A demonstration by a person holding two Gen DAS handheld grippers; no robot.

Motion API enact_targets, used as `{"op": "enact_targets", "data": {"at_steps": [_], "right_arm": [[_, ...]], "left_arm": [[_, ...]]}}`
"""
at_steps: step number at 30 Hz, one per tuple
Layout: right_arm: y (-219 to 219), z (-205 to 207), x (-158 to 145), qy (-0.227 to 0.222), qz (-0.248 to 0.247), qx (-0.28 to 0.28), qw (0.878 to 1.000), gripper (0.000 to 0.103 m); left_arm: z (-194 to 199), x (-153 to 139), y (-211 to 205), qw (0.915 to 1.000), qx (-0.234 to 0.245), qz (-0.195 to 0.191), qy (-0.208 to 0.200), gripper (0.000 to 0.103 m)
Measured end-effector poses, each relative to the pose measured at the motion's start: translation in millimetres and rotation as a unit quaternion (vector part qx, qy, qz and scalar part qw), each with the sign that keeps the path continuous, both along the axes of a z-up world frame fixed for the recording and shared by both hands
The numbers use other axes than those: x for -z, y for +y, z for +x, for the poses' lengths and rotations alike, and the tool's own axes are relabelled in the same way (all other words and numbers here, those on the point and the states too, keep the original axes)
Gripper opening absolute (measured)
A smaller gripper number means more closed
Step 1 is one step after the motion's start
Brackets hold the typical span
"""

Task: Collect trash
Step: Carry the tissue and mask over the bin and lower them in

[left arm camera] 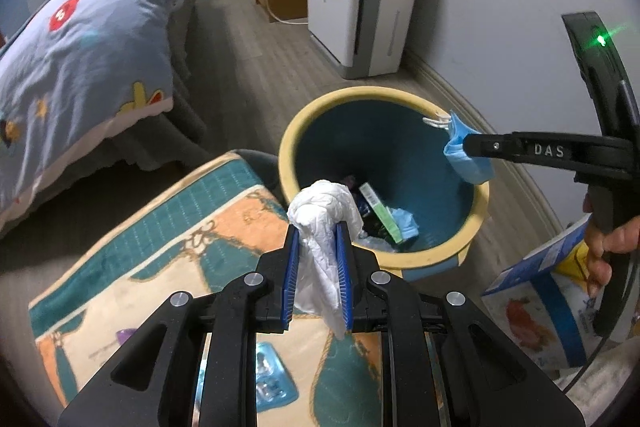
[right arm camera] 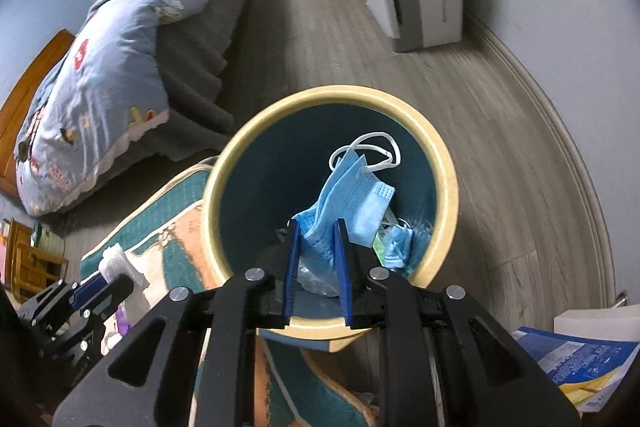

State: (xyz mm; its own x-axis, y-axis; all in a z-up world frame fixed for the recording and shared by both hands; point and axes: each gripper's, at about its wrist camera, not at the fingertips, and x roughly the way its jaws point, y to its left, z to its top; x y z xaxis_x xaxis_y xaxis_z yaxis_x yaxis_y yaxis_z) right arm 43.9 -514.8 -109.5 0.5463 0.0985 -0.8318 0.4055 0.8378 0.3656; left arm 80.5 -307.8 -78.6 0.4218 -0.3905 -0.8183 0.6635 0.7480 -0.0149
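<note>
Holding a crumpled white tissue [left arm camera: 322, 223] between its blue pads, the left gripper [left arm camera: 317, 279] sits clamped over the patterned cushion [left arm camera: 168, 247], just short of the near rim of the trash bin [left arm camera: 476, 223]. The tissue bulges above the fingertips and a loose tail hangs below them. The right gripper [right arm camera: 316, 267] is closed on a blue face mask [right arm camera: 352, 195], pinching its folded body, and hangs over the bin's mouth; the white ear loops [right arm camera: 372, 151] stand free above the mask.

Bin contents noted: a green-edged box [left arm camera: 380, 213], a second blue mask [right arm camera: 398, 243], and dark wrappers too obscured to identify. Bin stands upright on the wooden floor [right arm camera: 500, 167], beside the cushion. A blister pack [left arm camera: 272, 379] lies on the cushion below the left gripper; whether it counts as trash cannot be told.

Handling assessment: both items are judged very light, soft and compliant, with no breakage risk. The mask is best held across its pleated body, as now; the loops could snag on a finger at release. The tissue could cling to the pads or drift, so release is better made well inside the rim. Left gripper appears to need a short advance before dropping.
</note>
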Motion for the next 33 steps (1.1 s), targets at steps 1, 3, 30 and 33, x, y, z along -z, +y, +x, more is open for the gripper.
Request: {"op": "enact_targets", "data": {"at_steps": [1,3,30,33], "right_arm": [[-2,0,1,0.001,0.002,0.003,1.0,0.017],[-4,0,2,0.002,0.006,0.008,1.0,0.017],[3,4,-6,-0.031,-0.01,-0.008,0.999,0.017],[-1,0,-13,-0.054,-0.008,0.002,0.998,0.017]], "left_arm": [[0,2,-4,1.0,0.003,0.004,-0.003,0.018],[0,5,-8,1.0,0.006,0.006,-0.005,0.018],[8,15,-46,0.999,0.003,-0.04,-0.019,0.021],[9,1,-45,0.9961,-0.006,-0.08,-0.037,0.023]]}}
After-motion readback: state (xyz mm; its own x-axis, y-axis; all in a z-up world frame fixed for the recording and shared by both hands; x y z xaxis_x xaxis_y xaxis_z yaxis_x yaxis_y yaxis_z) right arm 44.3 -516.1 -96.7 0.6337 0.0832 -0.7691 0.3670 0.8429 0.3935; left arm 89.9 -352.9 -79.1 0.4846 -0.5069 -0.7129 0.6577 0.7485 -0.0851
